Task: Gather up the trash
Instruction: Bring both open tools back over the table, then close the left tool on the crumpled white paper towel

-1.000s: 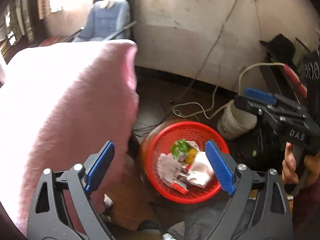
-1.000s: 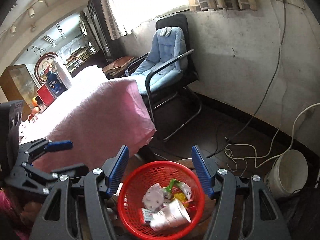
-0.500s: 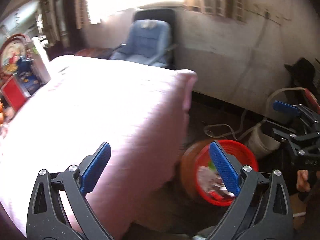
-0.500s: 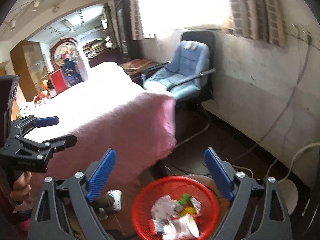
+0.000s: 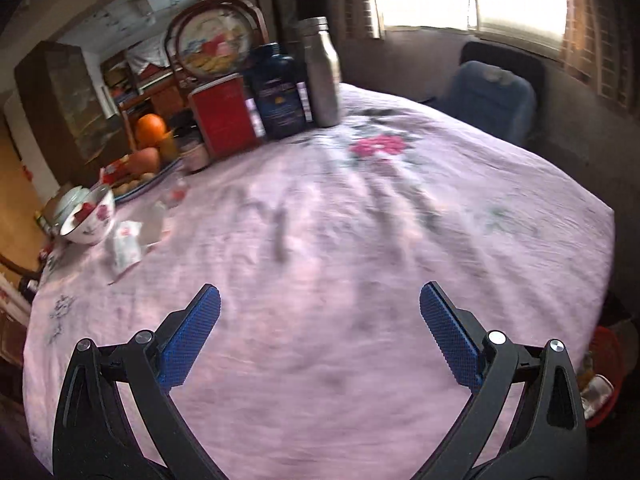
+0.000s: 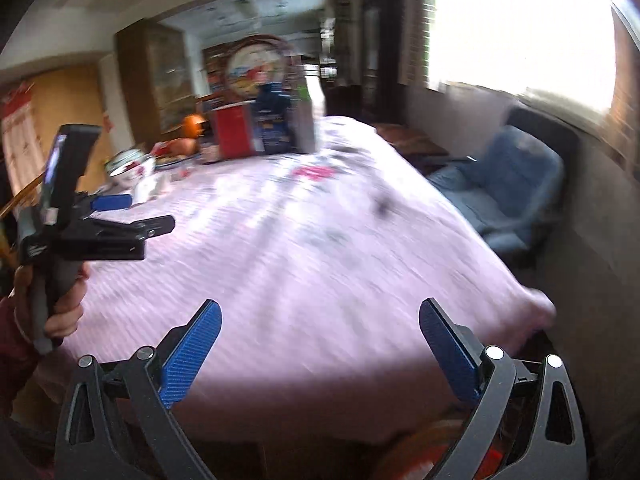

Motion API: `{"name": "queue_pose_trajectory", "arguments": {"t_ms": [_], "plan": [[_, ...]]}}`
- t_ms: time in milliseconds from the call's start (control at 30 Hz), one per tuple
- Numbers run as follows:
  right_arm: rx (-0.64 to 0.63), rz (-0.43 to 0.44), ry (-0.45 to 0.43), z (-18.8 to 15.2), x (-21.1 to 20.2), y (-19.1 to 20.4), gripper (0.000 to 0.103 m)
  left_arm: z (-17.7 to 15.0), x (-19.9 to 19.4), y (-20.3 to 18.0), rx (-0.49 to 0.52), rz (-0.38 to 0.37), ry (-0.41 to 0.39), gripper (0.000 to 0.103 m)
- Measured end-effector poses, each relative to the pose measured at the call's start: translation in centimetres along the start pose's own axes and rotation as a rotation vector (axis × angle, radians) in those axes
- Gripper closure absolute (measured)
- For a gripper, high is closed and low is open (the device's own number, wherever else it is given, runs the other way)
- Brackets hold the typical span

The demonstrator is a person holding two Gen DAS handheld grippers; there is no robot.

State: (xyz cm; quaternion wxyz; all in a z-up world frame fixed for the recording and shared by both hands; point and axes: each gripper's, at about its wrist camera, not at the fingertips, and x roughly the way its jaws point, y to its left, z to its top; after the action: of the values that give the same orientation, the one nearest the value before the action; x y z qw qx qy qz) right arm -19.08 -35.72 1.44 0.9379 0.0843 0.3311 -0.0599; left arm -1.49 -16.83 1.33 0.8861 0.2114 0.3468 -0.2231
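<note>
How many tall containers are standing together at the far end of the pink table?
3, in a tight row: a red box on the left, a dark blue jar in the middle, a steel bottle on the right. Smaller ones may hide behind.

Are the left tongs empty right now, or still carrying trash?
Empty and open. The left tongs have just been opening; their blue pads stand wide apart with only the pink tablecloth showing between them.

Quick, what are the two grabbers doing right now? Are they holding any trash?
Left gripper: jaws wide open after just opening, nothing between them, pink tablecloth below.
Right gripper: jaws wide open after just opening, holding nothing.
</note>
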Motion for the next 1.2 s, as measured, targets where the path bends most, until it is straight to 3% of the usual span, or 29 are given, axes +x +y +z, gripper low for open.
{"name": "queue_pose_trajectory", "arguments": {"t_ms": [100, 200, 433, 567, 700, 900, 967, 1200], "plan": [[-0.046, 0.062, 0.003, 3.1, 2.8, 3.2, 0.006, 0.3, 0.7, 6.0, -0.072, 0.1, -0.011, 0.007], [-0.086, 0.1, 0.011, 5.9, 5.8, 6.3, 0.006, 0.9, 1.7, 11.9, -0.184, 0.153, -0.011, 0.007], [-0.132, 0.173, 0.123, 9.8, 14.3, 13.3, 0.006, 1.7, 3.9, 22.9, -0.395, 0.173, -0.01, 0.007], [-0.145, 0.18, 0.165, 10.1, 18.3, 15.7, 0.006, 0.4, 6.1, 27.9, -0.533, 0.134, 0.015, 0.007], [-0.141, 0.205, 0.213, 10.6, 22.3, 17.8, 0.006, -0.9, 8.8, 29.6, -0.604, 0.062, 0.107, 0.007], [-0.167, 0.179, 0.216, 10.8, 26.5, 19.7, 0.005, -1.0, 10.5, 29.7, -0.576, 0.119, 0.129, 0.007], [-0.193, 0.145, 0.292, 10.2, 28.2, 20.2, 0.005, -1.1, 10.9, 29.9, -0.576, 0.12, 0.139, 0.007], [-0.243, 0.146, 0.315, 9.8, 28.4, 21.2, 0.004, -0.6, 12.8, 30.3, -0.613, 0.108, 0.165, 0.007]]}}
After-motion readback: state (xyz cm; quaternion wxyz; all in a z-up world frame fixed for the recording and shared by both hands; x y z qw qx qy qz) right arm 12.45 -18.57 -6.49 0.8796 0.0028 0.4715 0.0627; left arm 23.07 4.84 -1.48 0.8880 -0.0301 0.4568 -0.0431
